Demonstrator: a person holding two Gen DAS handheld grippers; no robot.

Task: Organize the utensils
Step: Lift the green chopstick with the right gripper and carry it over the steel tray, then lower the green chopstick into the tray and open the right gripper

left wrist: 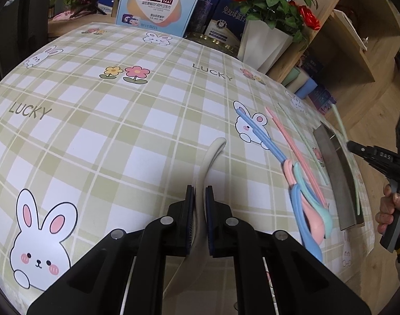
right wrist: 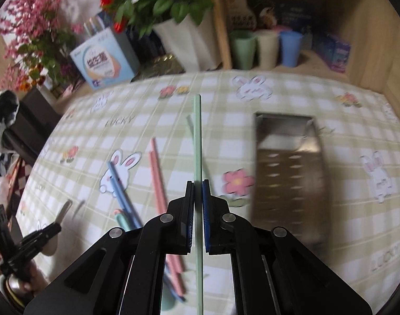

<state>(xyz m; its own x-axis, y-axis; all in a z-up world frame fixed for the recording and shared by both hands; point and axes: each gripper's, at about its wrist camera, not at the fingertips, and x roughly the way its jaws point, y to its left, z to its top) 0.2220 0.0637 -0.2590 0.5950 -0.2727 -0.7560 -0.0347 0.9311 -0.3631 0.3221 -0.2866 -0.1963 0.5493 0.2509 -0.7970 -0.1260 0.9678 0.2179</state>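
Observation:
My left gripper is shut on a cream spoon, its handle pointing forward above the checked tablecloth. My right gripper is shut on a green chopstick held above the table; it shows at the right edge of the left wrist view. A steel utensil tray lies on the cloth to the right of the right gripper, also in the left wrist view. Blue chopsticks, pink chopsticks and stacked blue, pink and green spoons lie left of the tray.
A white vase of red roses and boxes stand at the table's far edge. Green, cream and blue cups stand on a wooden shelf behind. A second green chopstick lies on the cloth.

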